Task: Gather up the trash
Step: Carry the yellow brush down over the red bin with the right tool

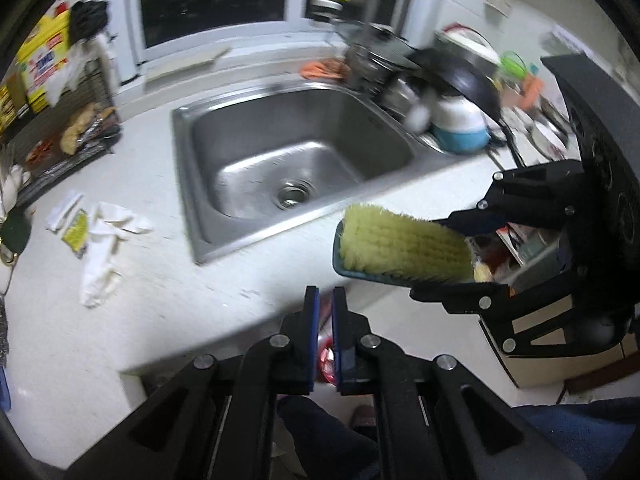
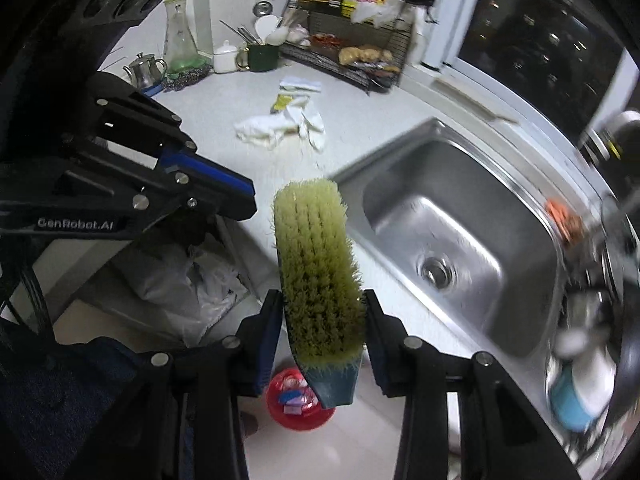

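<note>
Two claws over kitchen counter (image 1: 168, 320), right claw (image 2: 324, 308) gripping scrub brush (image 2: 316, 264) (bristles up), left claw (image 1: 325, 300) closed, empty, w/ crumpled tissues (image 1: 104, 248) near sink (image 1: 280, 168).

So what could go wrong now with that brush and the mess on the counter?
1. The right tool grips the brush only near its back end, so it might tip or slip out.
2. The brush hangs past the counter edge, above the floor and a red bin; if dropped, it could land there.
3. Sweeping the crumpled white paper could push it into the sink instead.
</note>
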`<state>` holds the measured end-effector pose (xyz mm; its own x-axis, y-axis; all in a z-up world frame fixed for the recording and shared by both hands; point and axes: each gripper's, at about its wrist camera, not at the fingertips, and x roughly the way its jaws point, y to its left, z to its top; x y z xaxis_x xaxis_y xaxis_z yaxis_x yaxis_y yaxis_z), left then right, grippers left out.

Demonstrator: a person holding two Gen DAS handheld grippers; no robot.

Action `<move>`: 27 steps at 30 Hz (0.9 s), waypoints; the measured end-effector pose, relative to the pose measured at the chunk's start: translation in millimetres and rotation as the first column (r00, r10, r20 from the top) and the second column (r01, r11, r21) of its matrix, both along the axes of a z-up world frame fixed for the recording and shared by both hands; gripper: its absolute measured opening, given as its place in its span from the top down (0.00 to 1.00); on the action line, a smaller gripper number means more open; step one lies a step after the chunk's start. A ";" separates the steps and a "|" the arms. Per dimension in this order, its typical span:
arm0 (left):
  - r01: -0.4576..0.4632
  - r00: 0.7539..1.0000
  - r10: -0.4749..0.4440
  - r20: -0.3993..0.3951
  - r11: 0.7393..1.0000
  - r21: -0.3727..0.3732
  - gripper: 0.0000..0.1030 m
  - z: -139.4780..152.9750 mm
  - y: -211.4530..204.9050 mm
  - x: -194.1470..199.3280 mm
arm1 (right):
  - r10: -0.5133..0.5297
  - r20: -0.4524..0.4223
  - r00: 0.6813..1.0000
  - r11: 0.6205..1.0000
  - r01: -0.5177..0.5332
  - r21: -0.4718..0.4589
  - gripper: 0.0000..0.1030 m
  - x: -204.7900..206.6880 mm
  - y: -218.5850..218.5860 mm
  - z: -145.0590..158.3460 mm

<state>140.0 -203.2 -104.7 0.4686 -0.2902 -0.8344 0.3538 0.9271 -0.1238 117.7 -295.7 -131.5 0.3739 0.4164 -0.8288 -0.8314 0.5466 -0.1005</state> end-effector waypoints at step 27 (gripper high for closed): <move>0.115 0.935 -0.123 -0.334 0.992 -0.042 0.95 -243.1 -87.4 -1.3 | -0.452 -0.262 0.853 0.888 0.459 -0.039 0.64 -44.8 -87.1 -194.8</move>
